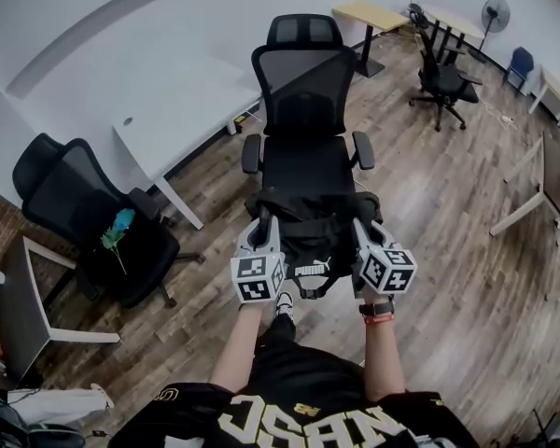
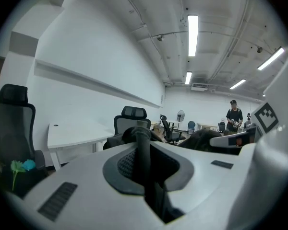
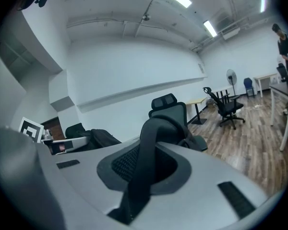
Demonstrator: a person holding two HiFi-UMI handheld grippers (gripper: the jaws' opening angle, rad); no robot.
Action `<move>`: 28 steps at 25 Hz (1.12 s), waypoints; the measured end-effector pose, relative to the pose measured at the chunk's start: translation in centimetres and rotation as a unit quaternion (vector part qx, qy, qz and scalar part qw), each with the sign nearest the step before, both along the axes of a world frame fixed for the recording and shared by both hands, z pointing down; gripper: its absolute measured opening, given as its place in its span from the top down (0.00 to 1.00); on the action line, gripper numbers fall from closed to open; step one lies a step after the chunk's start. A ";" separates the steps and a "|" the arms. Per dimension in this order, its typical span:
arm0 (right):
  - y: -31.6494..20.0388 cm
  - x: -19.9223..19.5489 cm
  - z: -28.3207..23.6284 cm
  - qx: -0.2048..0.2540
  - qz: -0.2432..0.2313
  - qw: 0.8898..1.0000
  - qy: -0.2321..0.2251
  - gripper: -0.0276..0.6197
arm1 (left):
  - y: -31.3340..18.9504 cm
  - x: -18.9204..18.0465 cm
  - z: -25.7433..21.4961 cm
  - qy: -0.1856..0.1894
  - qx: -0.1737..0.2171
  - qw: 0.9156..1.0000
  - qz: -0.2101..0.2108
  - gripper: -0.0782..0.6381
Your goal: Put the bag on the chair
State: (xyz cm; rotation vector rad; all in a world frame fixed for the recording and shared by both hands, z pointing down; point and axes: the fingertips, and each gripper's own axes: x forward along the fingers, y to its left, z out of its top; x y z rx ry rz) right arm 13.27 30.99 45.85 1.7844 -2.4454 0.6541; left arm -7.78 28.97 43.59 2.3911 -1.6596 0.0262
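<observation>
A black bag (image 1: 310,236) hangs between my two grippers in the head view, just in front of the black mesh office chair (image 1: 306,124). My left gripper (image 1: 264,227) is shut on a black strap (image 2: 143,150) of the bag, which runs up between its jaws. On the other side, my right gripper (image 1: 362,230) is shut on another black strap (image 3: 151,150). The chair's seat (image 1: 308,166) lies just beyond the bag, and its backrest (image 3: 170,113) shows past the right strap. The bag's bulk (image 2: 201,139) shows dark beyond the left jaws.
A second black chair (image 1: 84,217) with a green-blue flower (image 1: 117,231) on it stands at the left, beside a white desk (image 1: 182,91). More chairs (image 1: 441,77), desks and a fan (image 1: 493,12) stand at the far right. A person (image 2: 234,116) stands far off.
</observation>
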 end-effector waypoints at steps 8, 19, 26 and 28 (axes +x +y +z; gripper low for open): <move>-12.1 -3.3 -2.6 0.007 -0.003 1.000 0.022 0.89 | -11.8 -3.4 -1.3 0.026 0.005 1.000 -0.002 0.84; -22.5 -6.1 -1.5 -0.013 -0.001 1.000 0.001 0.89 | -22.7 -6.5 -1.6 0.047 0.007 0.999 0.016 0.84; -27.9 -5.6 -0.8 -0.016 0.006 1.000 0.000 0.89 | -27.9 -5.4 0.1 0.039 -0.007 0.999 0.028 0.84; -30.2 -5.2 -0.2 -0.023 0.002 1.000 -0.007 0.89 | -30.0 -4.7 0.3 0.027 -0.005 0.999 0.036 0.84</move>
